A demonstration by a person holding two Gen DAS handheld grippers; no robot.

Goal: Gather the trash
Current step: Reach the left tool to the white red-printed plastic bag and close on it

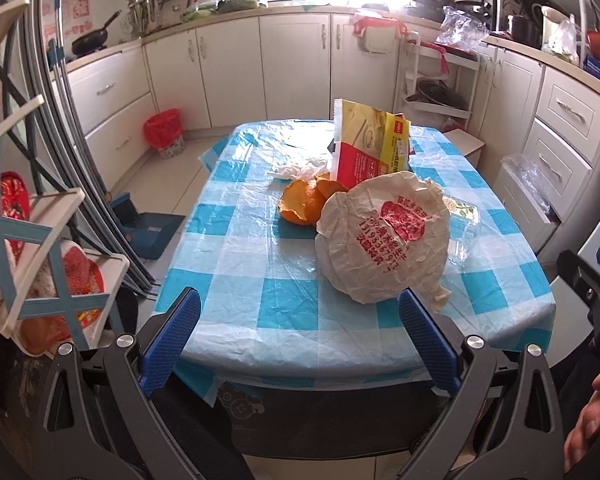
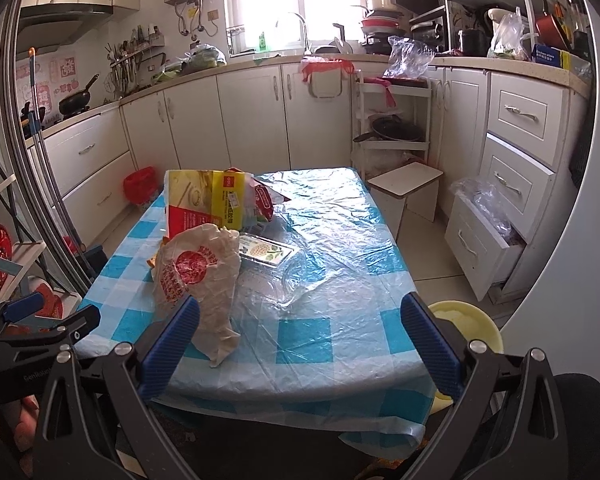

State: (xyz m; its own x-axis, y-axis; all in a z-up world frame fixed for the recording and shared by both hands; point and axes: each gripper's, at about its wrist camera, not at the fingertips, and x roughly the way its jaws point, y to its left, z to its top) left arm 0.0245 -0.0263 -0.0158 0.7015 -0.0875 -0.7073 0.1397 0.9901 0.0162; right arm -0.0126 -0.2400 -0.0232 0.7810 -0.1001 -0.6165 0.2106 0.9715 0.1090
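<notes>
Both claws, left (image 1: 300,336) and right (image 2: 300,340), are held released and empty before the tabletop (image 1: 228,264). If the crumpled paper bag (image 1: 384,236) is pinched at a loose edge, slippage is likely, and the orange peel (image 1: 304,200) touching it may be dragged.

Both tongs, left (image 1: 298,336) and right (image 2: 300,340), gape empty.

Crinkled matt paper bag (image 1: 384,236), glossy wrinkled plastic tablecloth (image 2: 340,248), shiny printed plastic packet (image 1: 370,146), ribbed blue tool pads (image 1: 172,342)
</notes>
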